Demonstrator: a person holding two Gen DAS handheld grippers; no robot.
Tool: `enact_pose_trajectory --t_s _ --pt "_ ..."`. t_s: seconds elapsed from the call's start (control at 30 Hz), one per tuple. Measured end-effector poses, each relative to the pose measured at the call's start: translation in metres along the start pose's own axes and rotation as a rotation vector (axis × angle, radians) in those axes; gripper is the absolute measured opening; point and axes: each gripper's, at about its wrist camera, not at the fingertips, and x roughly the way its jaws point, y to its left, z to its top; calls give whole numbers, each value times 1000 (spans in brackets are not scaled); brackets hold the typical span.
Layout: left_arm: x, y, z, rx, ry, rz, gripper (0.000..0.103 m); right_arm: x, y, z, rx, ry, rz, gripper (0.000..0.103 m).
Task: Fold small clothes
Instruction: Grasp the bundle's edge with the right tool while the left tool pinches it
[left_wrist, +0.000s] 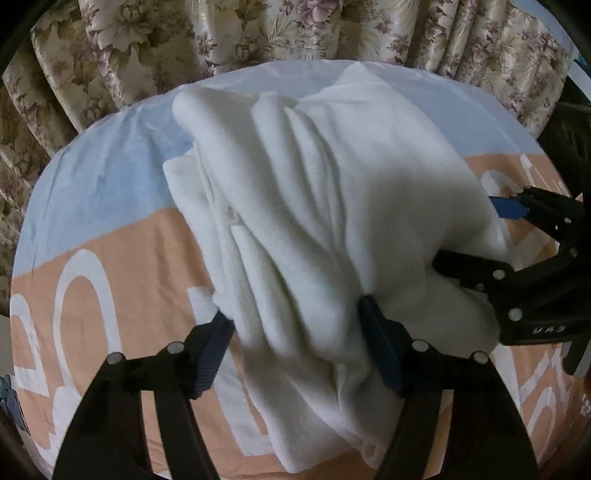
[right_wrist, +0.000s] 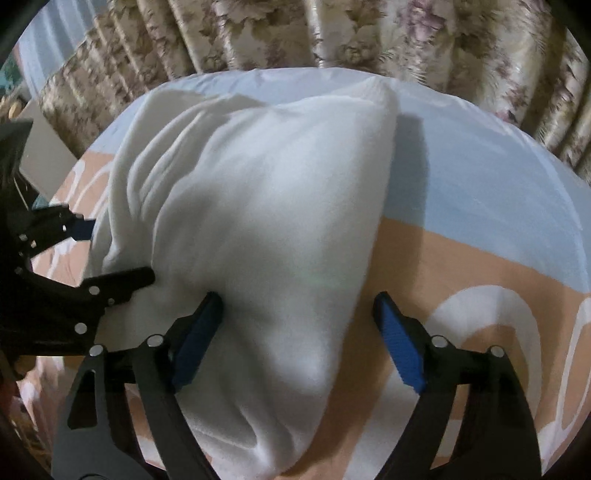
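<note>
Left wrist view: white garment (left_wrist: 314, 206) lies bunched in a soft heap on the bedsheet (left_wrist: 110, 258), near the middle, with the floral curtain (left_wrist: 147, 48) behind. Left gripper (left_wrist: 295, 343) straddles the near edge of the heap, fingers fairly wide; both blue pads (left_wrist: 380, 347) sit at the fabric, but I can't tell if they press it or only touch, so no confirmed grip. Right gripper (left_wrist: 476, 236) comes in from the right side of the same heap, one finger against the cloth, the other just clear of it. Right wrist view confirms: right gripper (right_wrist: 295, 343) wide, left pad (right_wrist: 199, 332) touching the garment (right_wrist: 258, 203), right pad off the cloth over bare sheet (right_wrist: 480, 258). Left gripper (right_wrist: 114, 247) shows at the heap's far left side. My read on the step: both are setting up to pinch the near edge, fold not started. Next move probably needs both to close on one layer only, then lift and spread it flat. Risk: grabbing several layers. Fabric looks thick, fleecy, matte, with deep rounded ridges, no visible seams or hems except a faint stitched line at left. Sheet is thin, smooth, printed peach and pale blue with large white lettering. Curtain is glossy and pleated.
</note>
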Motion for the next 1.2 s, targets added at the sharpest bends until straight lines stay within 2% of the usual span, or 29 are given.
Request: enact_pose_trajectory --t_s 0.03,0.07,0.13,0.23,0.43,0.63,0.97,1.2 --pt "0 0 0 6 7 -4 65 0 1 1 -8 0 9 70" --pt "-1 -2 2 23 13 -15 60 0 2 2 -22 6 30 66" --pt "-4 -9 3 68 15 -31 40 -3 7 3 -59 10 18 59" --pt "-6 -20 3 132 17 -4 34 -5 7 5 -78 12 23 49" --pt "-7 -2 4 80 14 -87 27 -14 6 8 -86 -10 44 34" --pt "-19 -7 6 88 -22 -68 25 -24 11 11 -79 -43 60 29" --pt "-57 -11 20 98 -102 2 24 -59 18 20 -91 -155 75 27" --pt "-94 -37 27 145 -176 33 24 -101 8 18 -80 -255 58 27"
